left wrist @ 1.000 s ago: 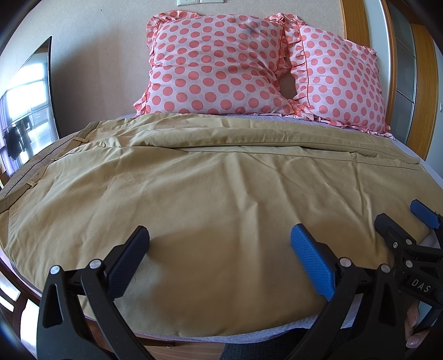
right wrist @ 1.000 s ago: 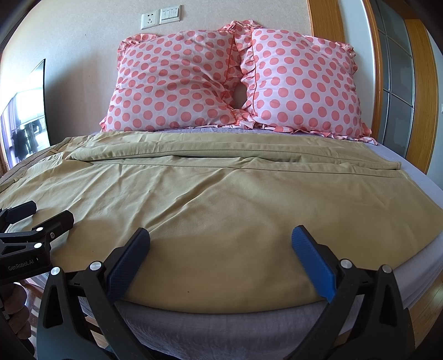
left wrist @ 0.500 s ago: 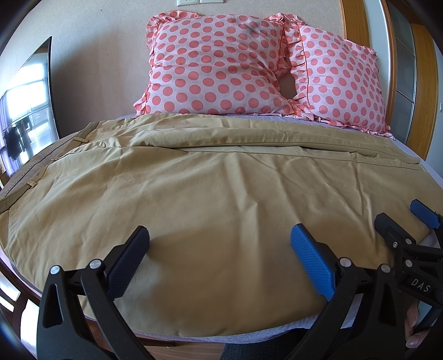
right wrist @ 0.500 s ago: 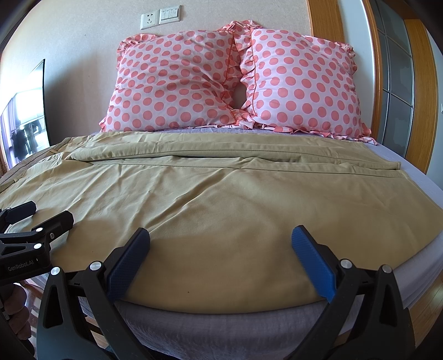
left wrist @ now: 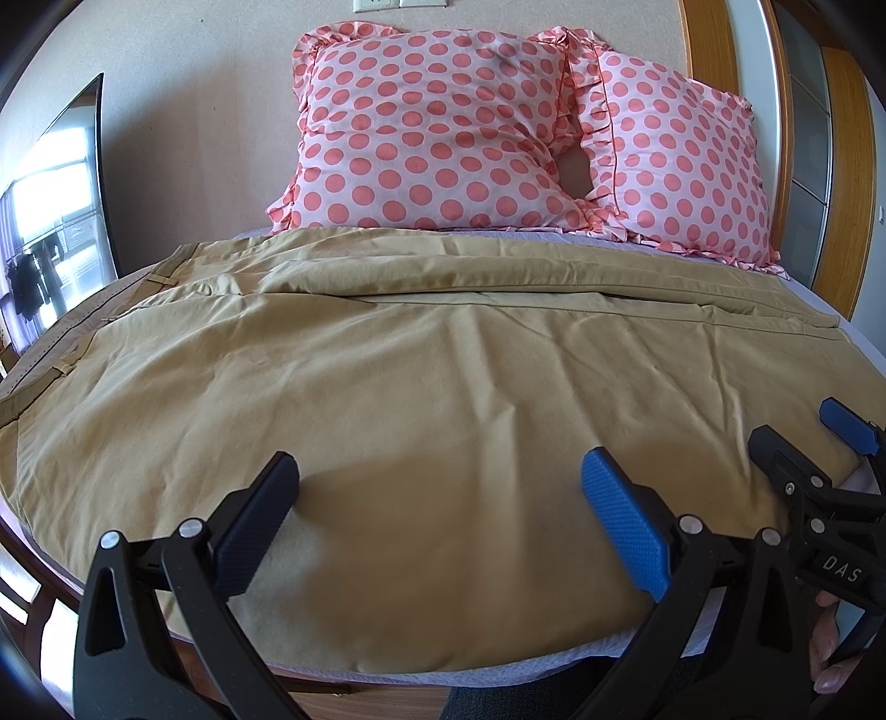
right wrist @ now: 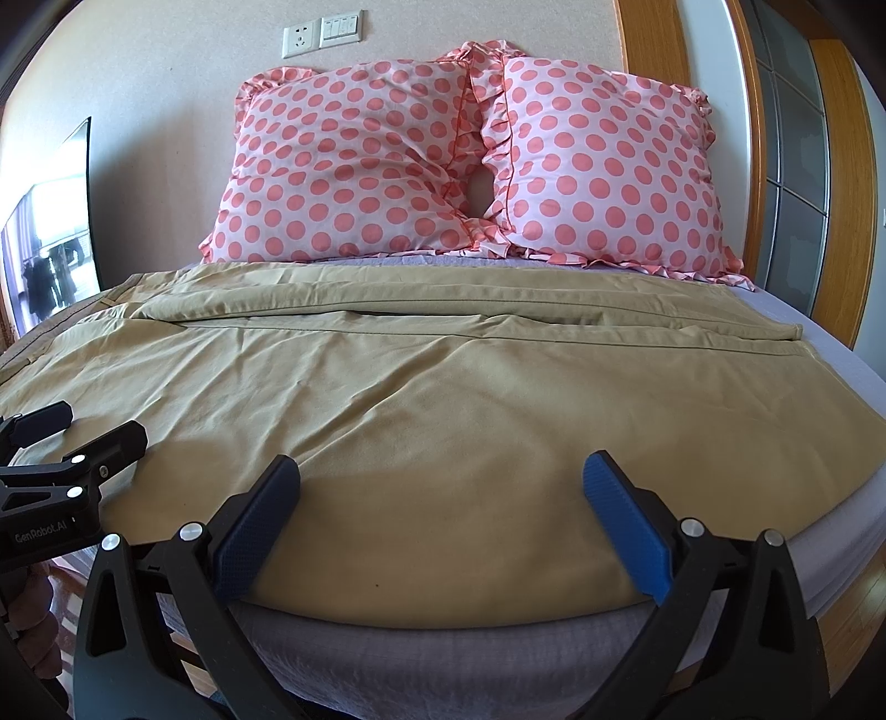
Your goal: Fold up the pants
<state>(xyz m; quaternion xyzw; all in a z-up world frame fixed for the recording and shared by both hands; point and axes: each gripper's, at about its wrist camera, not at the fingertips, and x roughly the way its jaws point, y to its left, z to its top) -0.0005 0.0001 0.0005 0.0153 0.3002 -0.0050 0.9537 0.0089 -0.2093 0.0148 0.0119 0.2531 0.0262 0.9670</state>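
I count one pair of pants [left wrist: 421, 421] on one bed [right wrist: 830, 559], two spotted pillows [right wrist: 354, 166] [right wrist: 609, 166], one wall socket [right wrist: 302, 41], one switch plate [right wrist: 341, 29], and my two grippers [left wrist: 440, 520] [right wrist: 441, 520].

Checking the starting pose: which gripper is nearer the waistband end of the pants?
Left. The waistband lies at the far left; the left gripper hovers open over the near pant edge, with the right gripper open further right, nearer the cuffs.

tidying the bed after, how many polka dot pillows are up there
2: the left pillow and the right pillow lean side by side against the wall, behind the tan pants. None seem hidden.
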